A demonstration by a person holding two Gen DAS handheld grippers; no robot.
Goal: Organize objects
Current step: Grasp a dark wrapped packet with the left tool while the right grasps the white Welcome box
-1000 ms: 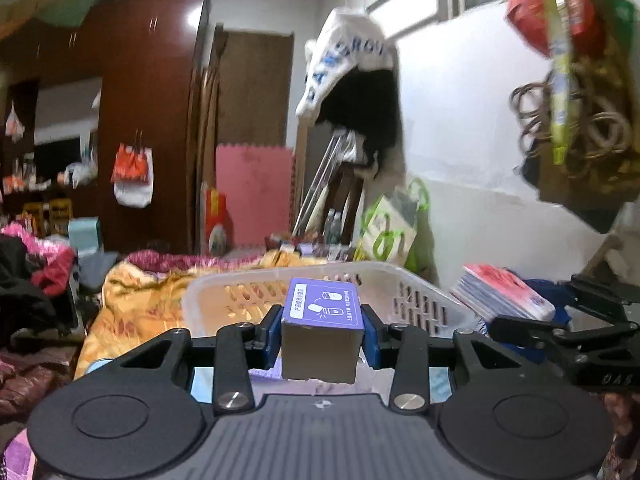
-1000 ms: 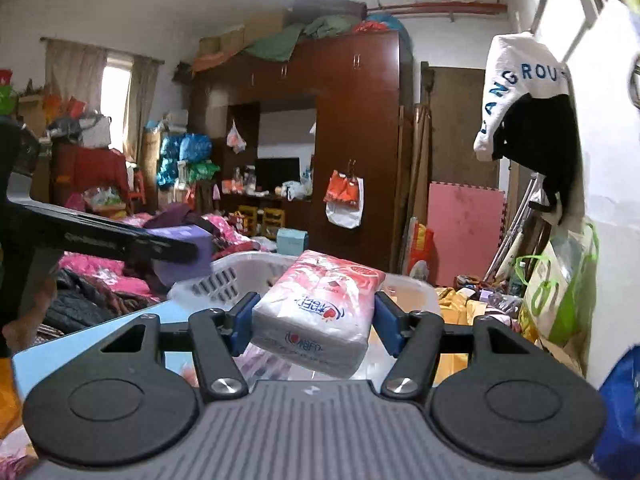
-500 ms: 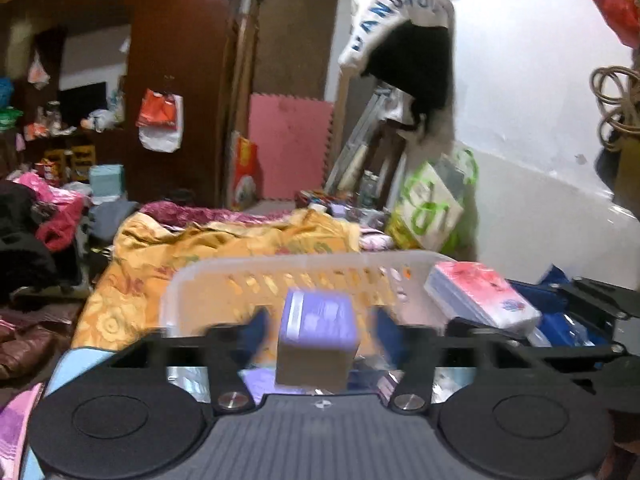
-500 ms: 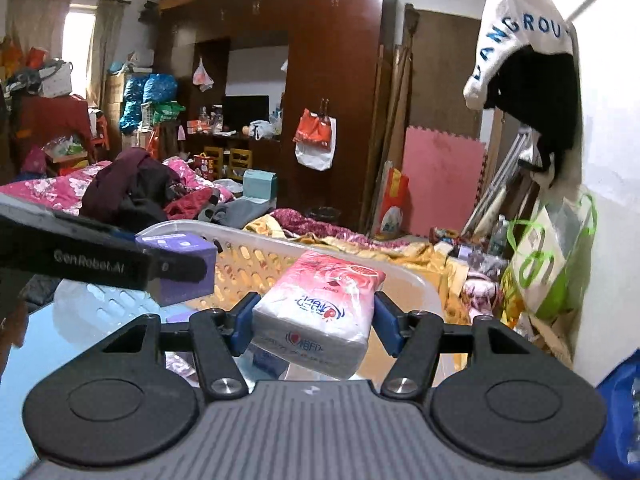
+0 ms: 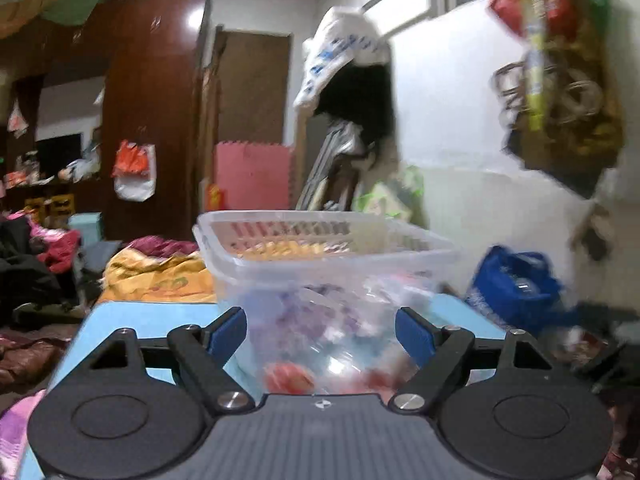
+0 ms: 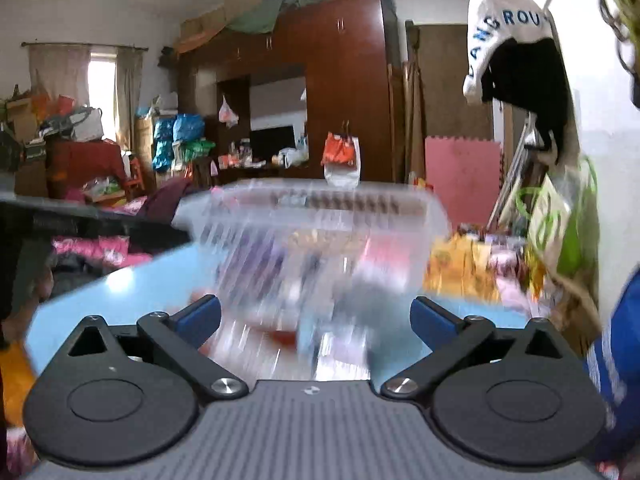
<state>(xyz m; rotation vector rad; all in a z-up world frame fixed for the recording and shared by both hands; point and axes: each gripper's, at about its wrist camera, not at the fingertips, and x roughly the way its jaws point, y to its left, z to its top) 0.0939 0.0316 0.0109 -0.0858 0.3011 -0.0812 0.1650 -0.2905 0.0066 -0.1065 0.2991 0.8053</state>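
My left gripper [image 5: 321, 332] stands wide with nothing between its blue pads [image 5: 224, 330], and my right gripper [image 6: 316, 322] is opening, its jaws likewise bare; both face the slotted plastic basket [image 5: 328, 246], which sits on the light blue table [image 5: 132, 320] directly ahead of each claw. I judge that both claws are kept low and level, pointing at the basket's near wall, because it serves as the collecting bin for the loose goods. Through its translucent wall I make out blurred purple, pink and red shapes lying inside, too smeared to name. The basket is pale, rectangular and open-topped, with rows of vertical slots below a rolled rim; the right wrist view shows it [image 6: 320, 216] heavily motion-blurred. A blue bag [image 5: 516, 284] lies just beside the table's right edge.
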